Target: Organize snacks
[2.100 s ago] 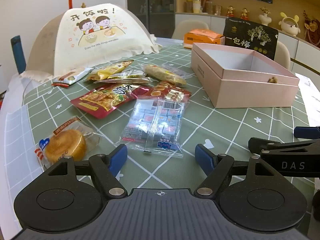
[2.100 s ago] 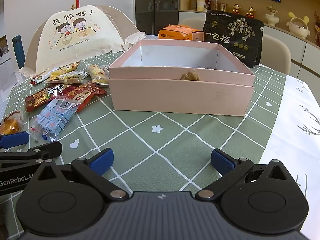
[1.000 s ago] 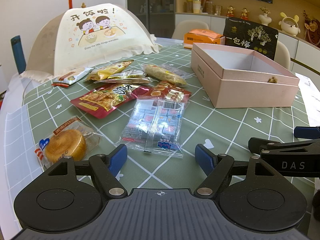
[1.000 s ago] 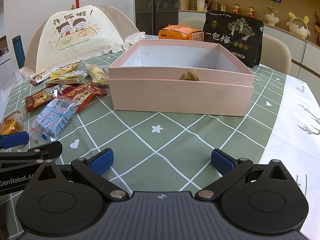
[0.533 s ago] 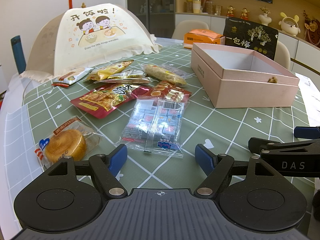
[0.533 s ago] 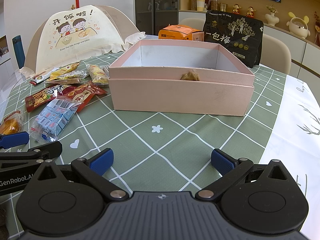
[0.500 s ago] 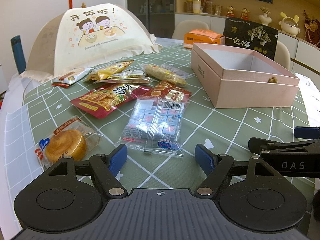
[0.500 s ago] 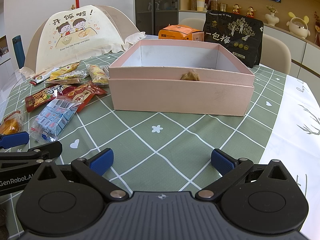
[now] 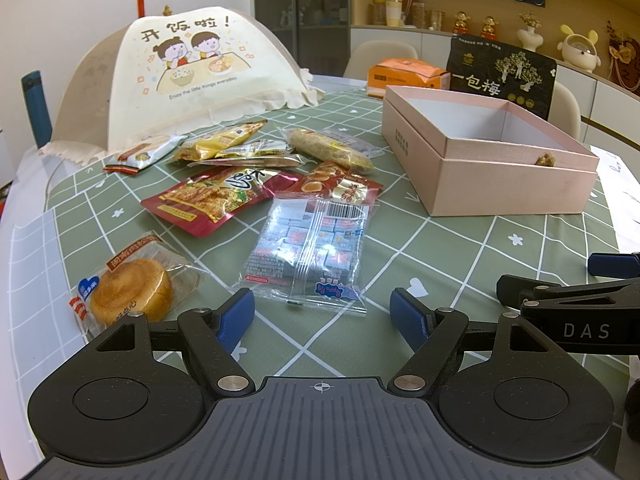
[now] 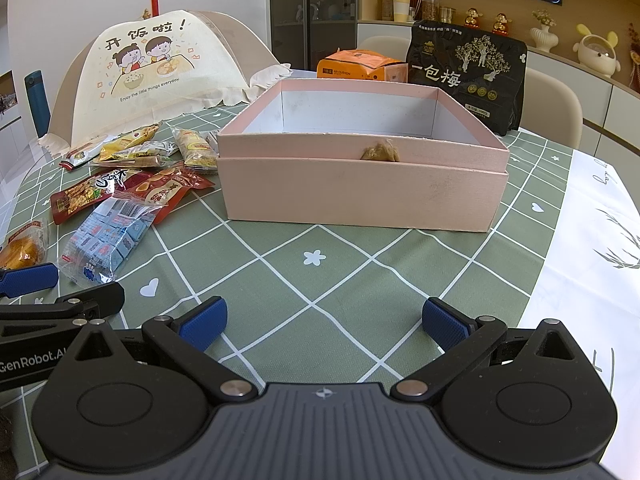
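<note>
On a green tablecloth with a white grid and small flower and heart marks lie the following. Item: open pink cardboard box with white inside walls, standing to the right of the snacks, a small brown tuft at the middle of its near rim; its floor is hidden. Item: clear packet of small blue-and-white wrapped sweets, nearest the left gripper, flat on the cloth. Item: round golden bun in clear wrap, at the left, apart from the sweets. Item: red foil snack pouch, beyond the sweets; a second red pouch printed with round cakes, its near edge under the sweets packet. Item: yellow packets, a pale rice-bar packet and a small red-and-white packet, in a row farther back. Item: cream fabric food cover with cartoon children, behind the row. Item: black printed bag and orange carton, behind the box. Left gripper: blue pads spread wide, holding nothing, just short of the sweets packet. Right gripper: pads spread wide, holding nothing, facing the box, well apart from it.
</note>
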Motion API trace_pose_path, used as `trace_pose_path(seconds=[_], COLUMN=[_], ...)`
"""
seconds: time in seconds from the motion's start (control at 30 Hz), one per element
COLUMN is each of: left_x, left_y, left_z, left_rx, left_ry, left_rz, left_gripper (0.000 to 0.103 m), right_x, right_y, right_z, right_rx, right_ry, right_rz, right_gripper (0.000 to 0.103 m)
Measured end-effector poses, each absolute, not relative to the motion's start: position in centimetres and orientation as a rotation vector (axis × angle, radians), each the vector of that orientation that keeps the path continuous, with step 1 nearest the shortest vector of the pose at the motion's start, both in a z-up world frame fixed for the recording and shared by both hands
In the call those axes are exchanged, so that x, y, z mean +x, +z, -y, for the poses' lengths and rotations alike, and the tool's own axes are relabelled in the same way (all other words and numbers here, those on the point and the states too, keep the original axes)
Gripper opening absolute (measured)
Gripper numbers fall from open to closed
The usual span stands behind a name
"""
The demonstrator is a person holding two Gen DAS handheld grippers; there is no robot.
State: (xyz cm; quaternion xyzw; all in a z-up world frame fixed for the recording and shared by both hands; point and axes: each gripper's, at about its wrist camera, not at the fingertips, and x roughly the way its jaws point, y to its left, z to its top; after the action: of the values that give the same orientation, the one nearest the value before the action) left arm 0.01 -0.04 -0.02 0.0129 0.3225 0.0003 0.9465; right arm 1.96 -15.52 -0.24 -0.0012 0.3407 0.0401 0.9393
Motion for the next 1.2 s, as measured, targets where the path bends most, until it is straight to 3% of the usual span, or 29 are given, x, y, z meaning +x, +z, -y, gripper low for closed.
trace_pose_path(seconds=[0.53,0.7,0.83,0.9,1.0,1.2], left_x=[0.0,0.2,1.2,3.1,8.7,22.8], left_y=[0.0,1.0,5.1,7.7,9.3,7.3], left_z=[0.0,-1.2,-4.0,-7.2,-13.3,-24.5], left_rx=[0.022,-0.042,-0.028,0.018,-0.036,-0.186], left_ry=[-0.001,-0.1,-0.157,-0.141,-0.086,0.065], left_rz=[-0.656,-0.693,-0.657,-0.594,-0.641,-0.73], left_gripper=[0.081,0.078,0.077,0.077,0.077,0.075], right_x=[1.8,2.3,3.3,4.1,4.6,4.8], right_y=[-0.2,0.8,1.3,1.8,3.1,7.0], right_z=[15.6,15.6,15.3,14.5,12.9,8.6], right_rx=[-0.006,-0.028,-0.022,-0.043,-0.024,-0.018], right_ry=[0.094,0.123,0.093,0.134,0.187,0.212], right_rz=[-0.698,-0.856,-0.917,-0.956,-0.97,-0.9], right_gripper=[0.103,0.103,0.103,0.103,0.093,0.093])
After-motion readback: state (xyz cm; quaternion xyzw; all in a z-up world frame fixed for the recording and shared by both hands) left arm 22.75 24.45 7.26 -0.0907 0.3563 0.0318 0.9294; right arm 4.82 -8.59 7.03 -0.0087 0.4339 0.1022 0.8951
